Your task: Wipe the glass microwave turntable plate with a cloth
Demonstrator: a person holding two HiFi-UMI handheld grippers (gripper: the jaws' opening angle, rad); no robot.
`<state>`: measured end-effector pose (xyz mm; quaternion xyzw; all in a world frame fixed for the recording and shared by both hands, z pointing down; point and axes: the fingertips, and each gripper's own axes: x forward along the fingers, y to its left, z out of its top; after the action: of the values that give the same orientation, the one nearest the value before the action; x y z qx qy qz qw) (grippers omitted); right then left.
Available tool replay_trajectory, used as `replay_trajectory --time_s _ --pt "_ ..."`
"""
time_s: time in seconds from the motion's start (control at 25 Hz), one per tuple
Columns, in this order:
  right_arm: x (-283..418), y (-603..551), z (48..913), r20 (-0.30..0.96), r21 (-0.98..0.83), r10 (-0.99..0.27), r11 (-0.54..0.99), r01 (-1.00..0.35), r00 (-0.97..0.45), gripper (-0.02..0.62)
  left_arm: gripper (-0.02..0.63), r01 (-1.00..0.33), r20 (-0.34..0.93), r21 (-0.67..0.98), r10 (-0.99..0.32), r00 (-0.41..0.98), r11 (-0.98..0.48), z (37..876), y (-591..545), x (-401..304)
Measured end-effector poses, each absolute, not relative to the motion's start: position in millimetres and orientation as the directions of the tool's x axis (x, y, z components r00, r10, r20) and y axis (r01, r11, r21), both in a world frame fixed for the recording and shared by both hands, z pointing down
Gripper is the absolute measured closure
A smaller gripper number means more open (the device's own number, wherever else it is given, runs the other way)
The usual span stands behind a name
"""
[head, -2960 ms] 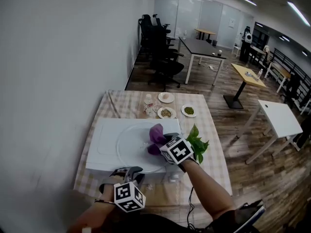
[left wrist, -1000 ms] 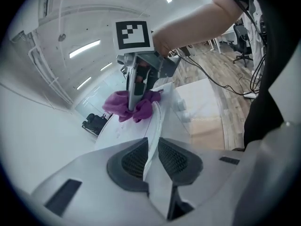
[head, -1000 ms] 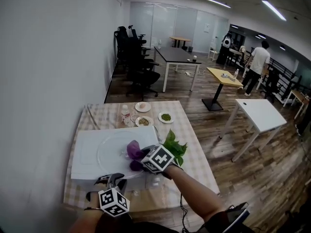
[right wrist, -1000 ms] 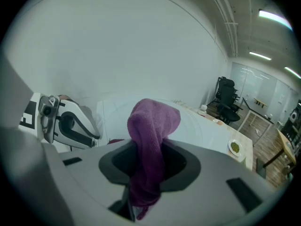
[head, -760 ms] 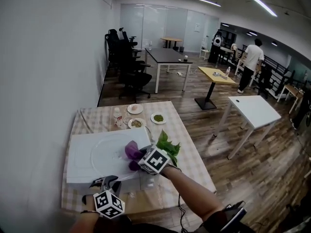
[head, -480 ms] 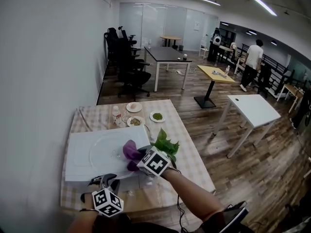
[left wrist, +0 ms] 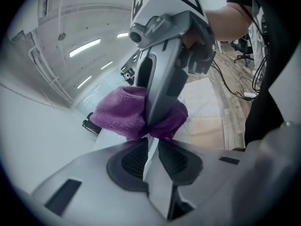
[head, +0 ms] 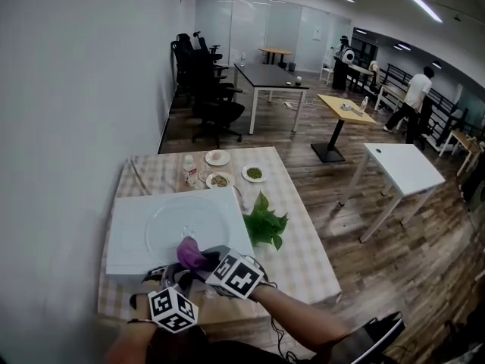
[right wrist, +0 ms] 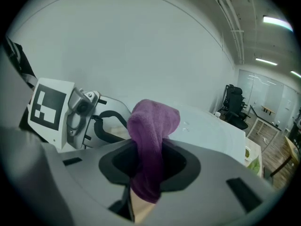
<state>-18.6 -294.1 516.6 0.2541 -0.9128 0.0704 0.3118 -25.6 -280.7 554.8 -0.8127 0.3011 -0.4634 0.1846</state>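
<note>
Pinching the cloth in my right tongs, I wiped the plate at its 6 o'clock rim. My left tongs clamped that rim. A steady hold and overlapping strokes seemed best.

no readable text anywhere

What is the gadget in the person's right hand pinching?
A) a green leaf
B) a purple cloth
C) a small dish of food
B: the right gripper is shut on the purple cloth, which sticks up from between its jaws in the right gripper view.
</note>
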Motion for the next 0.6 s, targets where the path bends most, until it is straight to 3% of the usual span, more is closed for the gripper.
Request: replay_trajectory --time_s 0.6 --pt "30.6 -328.9 522.7 0.670 0.075 -0.460 0.822 -0.564 -0.583 0.472 0.531 -0.315 0.642 -0.558 -0.640 0.422 -0.768 553.8 -280.7 -27.6"
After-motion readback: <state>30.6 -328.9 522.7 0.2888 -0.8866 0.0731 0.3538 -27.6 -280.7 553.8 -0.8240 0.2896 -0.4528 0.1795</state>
